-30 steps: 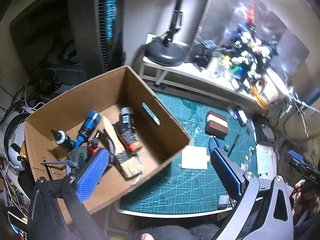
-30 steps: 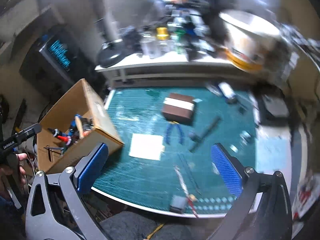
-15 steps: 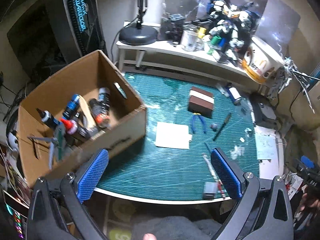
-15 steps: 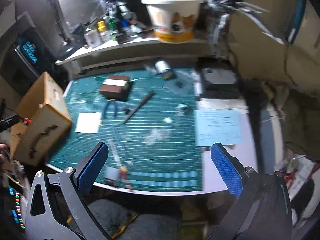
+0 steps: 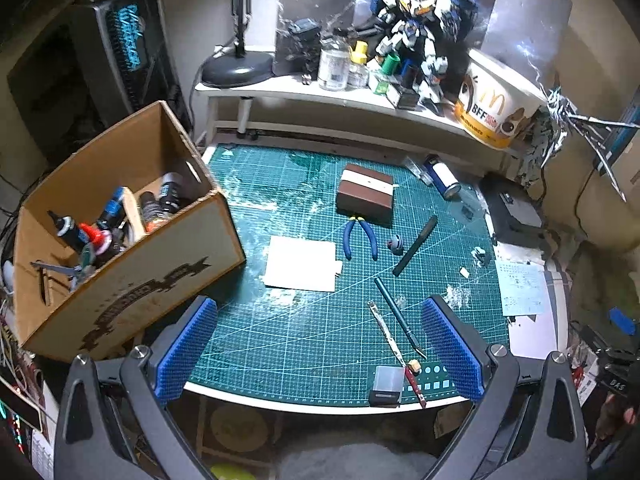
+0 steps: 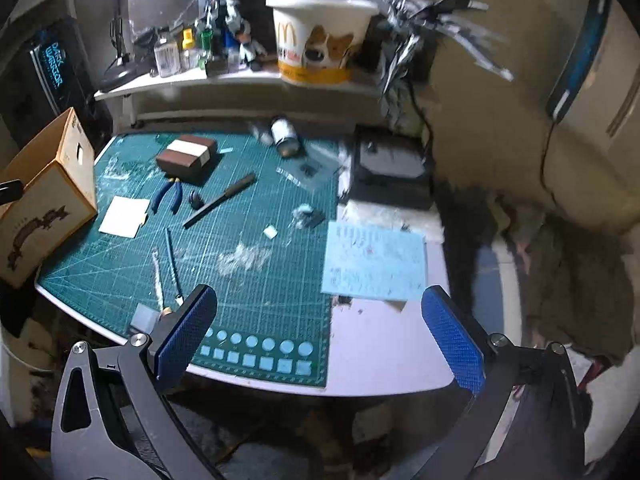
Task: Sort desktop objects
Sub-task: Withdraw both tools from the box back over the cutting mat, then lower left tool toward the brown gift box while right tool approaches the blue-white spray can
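Hovering off the near edge of the desk, the left gripper [image 5: 320, 344] has its blue pads spread wide with nothing between them. Ahead of it and to its left stands the cardboard box [image 5: 120, 256], resting partly on the green cutting mat [image 5: 280, 336], with bottles [image 5: 160, 200] and other tools piled inside. Straight ahead of this gripper lies a white card [image 5: 301, 264], and just beyond that to the right are blue-handled pliers [image 5: 360, 238], touching or nearly touching the brown-and-cream block [image 5: 365, 197] behind them. A dark file [image 5: 415, 246] lies slantwise further right, with a small round part [image 5: 395, 243] between it and the pliers. Close in front of the left gripper's right finger lie a thin knife [image 5: 400, 318] and a pale stick [image 5: 386, 334], side by side, and a small clear-topped case [image 5: 387, 384] sits at the mat's near edge. The right gripper [image 6: 320, 332] is likewise wide open and empty, poised over the near rim of the desk where the mat ends. Just ahead of it, slightly right, a light blue sheet [image 6: 374, 264] lies on the white desktop [image 6: 380, 352]. The knife, stick and case lie near its left finger, and the box is far off to its left.
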Action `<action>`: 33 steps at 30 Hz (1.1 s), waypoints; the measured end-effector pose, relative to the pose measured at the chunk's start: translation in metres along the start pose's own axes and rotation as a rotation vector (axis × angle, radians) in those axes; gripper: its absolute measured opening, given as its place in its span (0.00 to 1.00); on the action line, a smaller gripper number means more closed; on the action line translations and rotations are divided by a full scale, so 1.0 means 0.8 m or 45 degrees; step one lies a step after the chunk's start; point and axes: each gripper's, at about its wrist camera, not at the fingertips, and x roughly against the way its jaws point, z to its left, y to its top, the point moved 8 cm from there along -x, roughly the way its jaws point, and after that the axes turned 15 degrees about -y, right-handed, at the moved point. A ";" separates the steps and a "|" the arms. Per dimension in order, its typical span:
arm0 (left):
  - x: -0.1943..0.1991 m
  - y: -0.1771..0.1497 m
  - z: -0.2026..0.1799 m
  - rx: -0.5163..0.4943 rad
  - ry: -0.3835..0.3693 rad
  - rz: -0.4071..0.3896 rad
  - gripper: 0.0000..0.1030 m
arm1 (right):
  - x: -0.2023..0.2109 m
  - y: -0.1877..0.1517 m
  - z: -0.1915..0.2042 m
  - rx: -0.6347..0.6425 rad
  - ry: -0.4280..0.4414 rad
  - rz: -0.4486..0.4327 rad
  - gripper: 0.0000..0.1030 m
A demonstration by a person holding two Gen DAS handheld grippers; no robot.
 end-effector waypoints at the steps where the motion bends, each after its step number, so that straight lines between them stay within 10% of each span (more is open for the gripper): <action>1: -0.005 0.000 0.001 -0.004 0.001 0.005 1.00 | 0.002 0.000 -0.001 -0.008 0.001 -0.010 1.00; 21: -0.129 0.051 -0.051 -0.248 -0.210 -0.218 1.00 | -0.105 0.065 0.022 -0.148 0.213 0.002 0.73; 33: -0.282 0.081 -0.048 -0.271 -0.082 -0.280 1.00 | -0.267 0.159 0.103 0.003 0.357 -0.105 0.70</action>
